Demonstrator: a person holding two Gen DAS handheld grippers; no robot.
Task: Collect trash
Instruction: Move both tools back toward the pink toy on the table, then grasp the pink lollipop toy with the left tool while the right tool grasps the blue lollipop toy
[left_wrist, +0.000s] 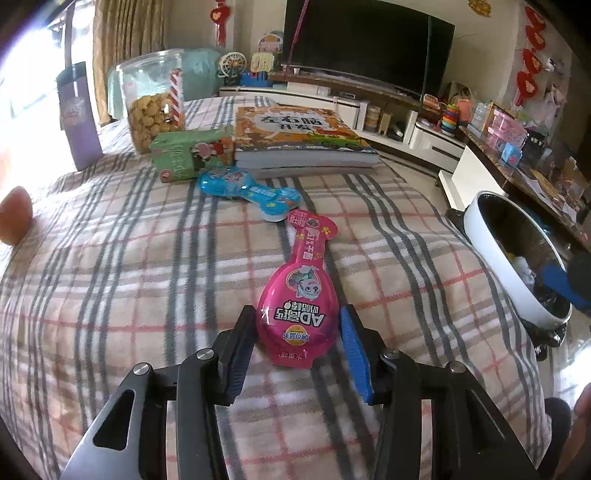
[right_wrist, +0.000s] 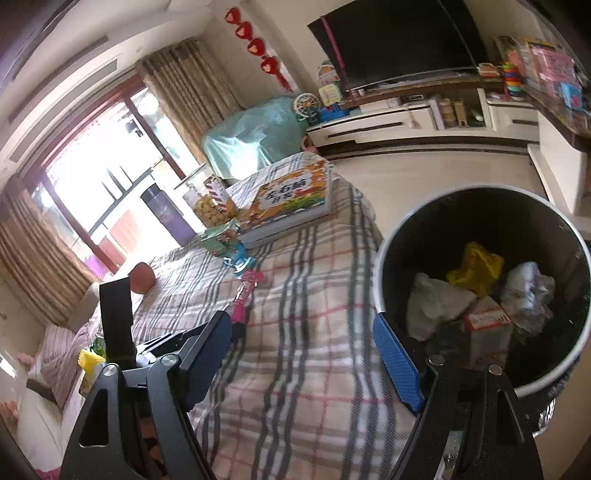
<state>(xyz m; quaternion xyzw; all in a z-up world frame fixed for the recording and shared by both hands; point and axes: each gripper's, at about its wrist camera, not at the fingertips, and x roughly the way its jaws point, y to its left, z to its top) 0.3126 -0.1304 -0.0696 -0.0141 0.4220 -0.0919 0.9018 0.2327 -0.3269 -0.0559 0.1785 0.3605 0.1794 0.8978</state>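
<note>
Left tool (left_wrist: 297, 325) spread apart, pink wrapper (left_wrist: 299, 295) lying flat between fingers near surface's front edge, not yet pinched. Risk: slick flat pack slides on plaid cloth (left_wrist: 147, 277) or fingers snag fabric. Right tool (right_wrist: 306, 354) apart, empty, over bin (right_wrist: 384, 258) off right edge (already holding scraps). Blue wrapper (left_wrist: 251, 192) waits mid-surface.

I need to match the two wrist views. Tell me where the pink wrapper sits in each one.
Left wrist: the pink wrapper lies low in the centre on the plaid cloth, its wide end between the open fingers of the left gripper.
Right wrist: left of centre, small and slanted, beyond the right gripper, which is open and empty.
Shared landmark: the blue wrapper just beyond it.
</note>
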